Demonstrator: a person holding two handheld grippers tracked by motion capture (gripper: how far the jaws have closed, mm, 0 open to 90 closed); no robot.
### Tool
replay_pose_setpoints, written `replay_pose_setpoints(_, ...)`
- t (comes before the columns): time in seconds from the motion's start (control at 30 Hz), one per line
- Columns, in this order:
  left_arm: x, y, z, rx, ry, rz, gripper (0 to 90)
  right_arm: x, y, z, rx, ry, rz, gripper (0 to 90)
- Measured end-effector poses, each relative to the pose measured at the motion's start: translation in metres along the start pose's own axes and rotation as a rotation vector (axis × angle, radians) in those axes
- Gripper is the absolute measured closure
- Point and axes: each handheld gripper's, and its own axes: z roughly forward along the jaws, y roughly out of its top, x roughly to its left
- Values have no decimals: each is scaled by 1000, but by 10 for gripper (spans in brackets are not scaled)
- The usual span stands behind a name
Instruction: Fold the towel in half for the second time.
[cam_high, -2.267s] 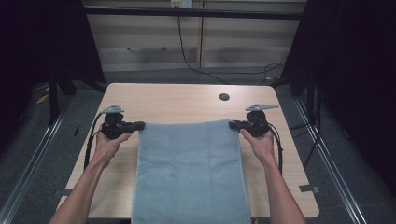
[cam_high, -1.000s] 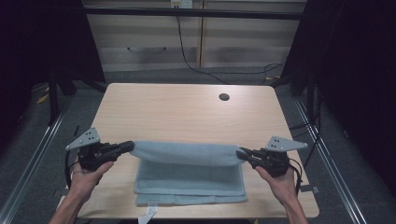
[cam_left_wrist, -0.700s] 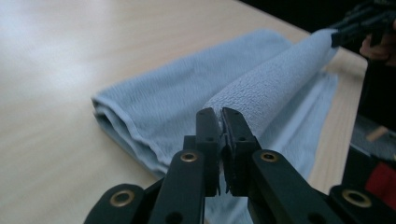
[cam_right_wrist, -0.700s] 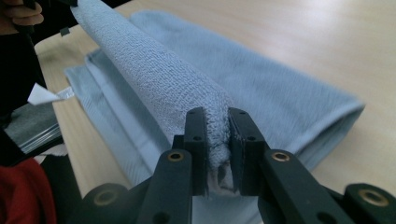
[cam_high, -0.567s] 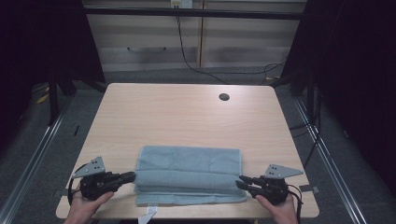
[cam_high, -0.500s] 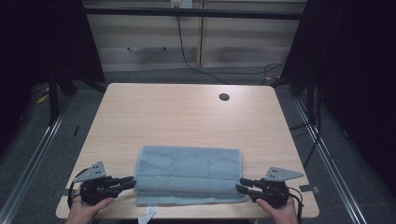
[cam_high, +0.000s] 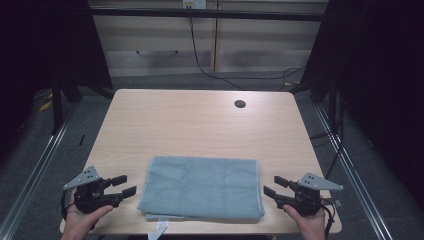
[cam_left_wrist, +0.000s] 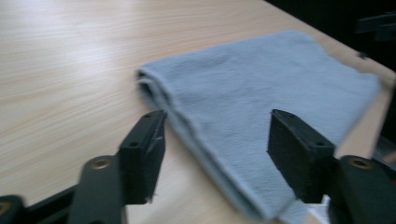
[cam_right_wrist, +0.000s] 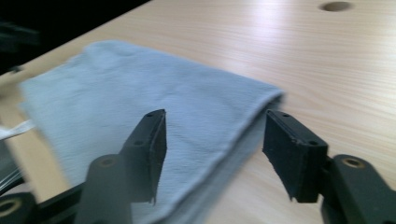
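Folded towel (cam_high: 202, 187) lying flat, lower centre of frame, near front edge of surface (cam_high: 200, 120). Left gripper (cam_high: 122, 185) and right gripper (cam_high: 274, 186) just opened, fingers apart, nothing between. Risk: snagging top layer, undoing fold; dragging towel off edge.

Folded towel (cam_high: 202, 187) takes the near middle of the surface (cam_high: 200, 125); bare strips flank both its ends, far half open, only a hole (cam_high: 240, 104).

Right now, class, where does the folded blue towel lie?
In the high view, the folded blue towel lies flat at the table's near edge, between the left gripper and right gripper.
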Motion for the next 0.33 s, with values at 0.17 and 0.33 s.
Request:
replay_pose_setpoints(0.17, 11, -8, -5, -9, 89, -41, 269, -21, -9, -6, -3, -114, 36, 351)
replay_pose_setpoints(0.33, 12, -13, -3, 19, 89, -52, 193, -24, -17, -2, 59, -182, 41, 290)
